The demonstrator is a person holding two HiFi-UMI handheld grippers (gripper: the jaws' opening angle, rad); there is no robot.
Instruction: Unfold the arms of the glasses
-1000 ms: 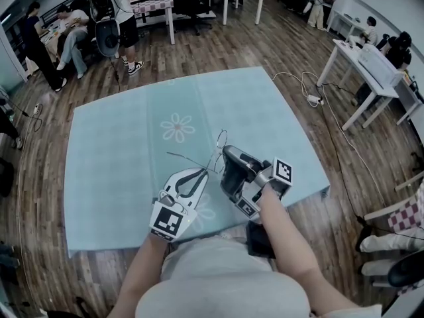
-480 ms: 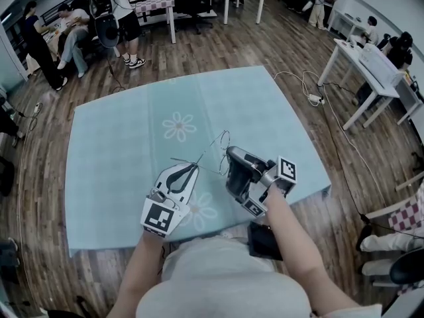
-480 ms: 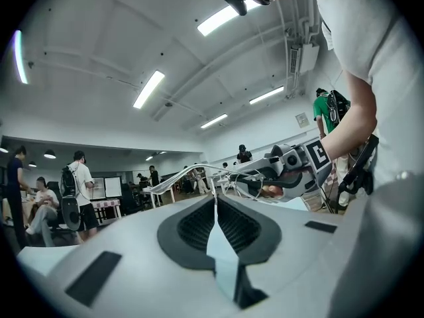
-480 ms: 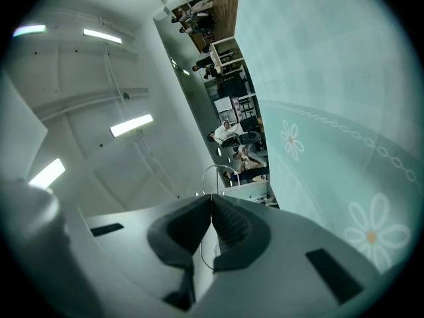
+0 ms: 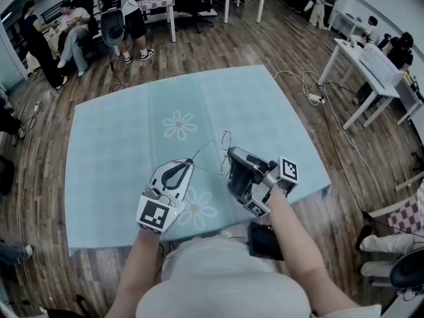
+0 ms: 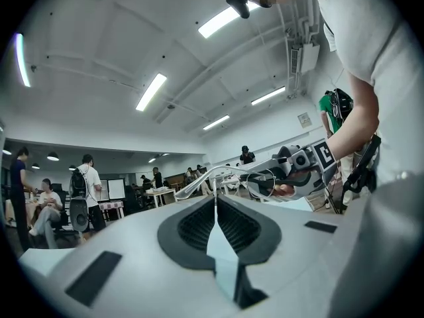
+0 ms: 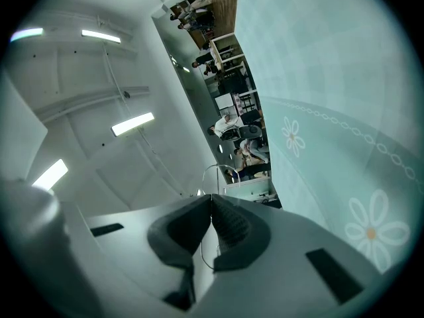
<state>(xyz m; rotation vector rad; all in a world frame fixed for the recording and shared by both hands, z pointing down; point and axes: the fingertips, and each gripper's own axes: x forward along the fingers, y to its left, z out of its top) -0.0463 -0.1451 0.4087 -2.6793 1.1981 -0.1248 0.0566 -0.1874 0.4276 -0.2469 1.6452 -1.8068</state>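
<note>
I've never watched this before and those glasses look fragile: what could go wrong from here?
1. The left hand-held gripper has just been closing its jaws on one thin arm of the glasses, which the right hand-held gripper clamps; pulling too far could bend the wire.
2. Both grips are on slender wire, held above the mat; a slip could drop the glasses.

shirt (image 5: 225, 277) white, short-sleeved | left gripper (image 5: 191, 159), right gripper (image 5: 230, 154) pale, jaws black | marker cubes (image 5: 154, 215)

Forearms reach forward side by side: the left gripper (image 5: 190, 161), jaws just now closing, pinches one arm of the glasses (image 5: 223, 140); the right gripper (image 5: 231, 154) clamps their frame.
</note>
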